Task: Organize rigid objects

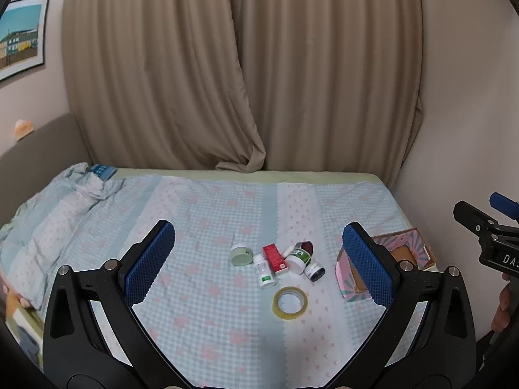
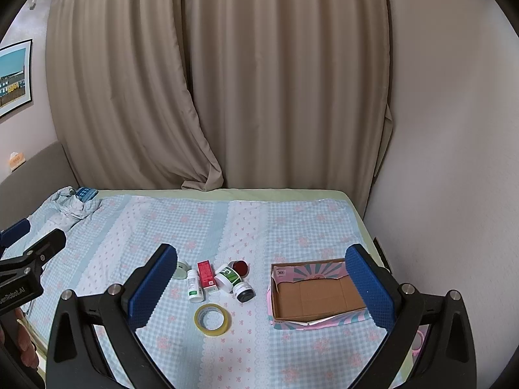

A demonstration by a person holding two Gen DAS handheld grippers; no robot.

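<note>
1. The left gripper [image 1: 259, 262] hung above the bed [image 1: 201, 340] with its jaws spread wide and nothing between them.
2. The loose things lay in a small cluster on the bedspread: a pale green tin [image 2: 180, 269] furthest left, then a white bottle [image 2: 194, 287] on its side, a red carton [image 2: 206, 275], a green-labelled jar [image 2: 229, 278] tipped over, a dark red lid [image 2: 240, 268] behind it and a small dark jar [image 2: 244, 291].
3. A roll of yellow tape [image 2: 212, 320] lay flat just in front of the cluster, apart from it.
4. The cardboard box [image 2: 313, 295] sat open and empty, well to the right of the cluster.
5. The right gripper [image 2: 259, 287] was likewise released and held nothing.
6. Sorting seemed not yet begun. The next move likely called for lowering one gripper onto a single item, closing across its narrow side, and carrying it to the box.
</note>
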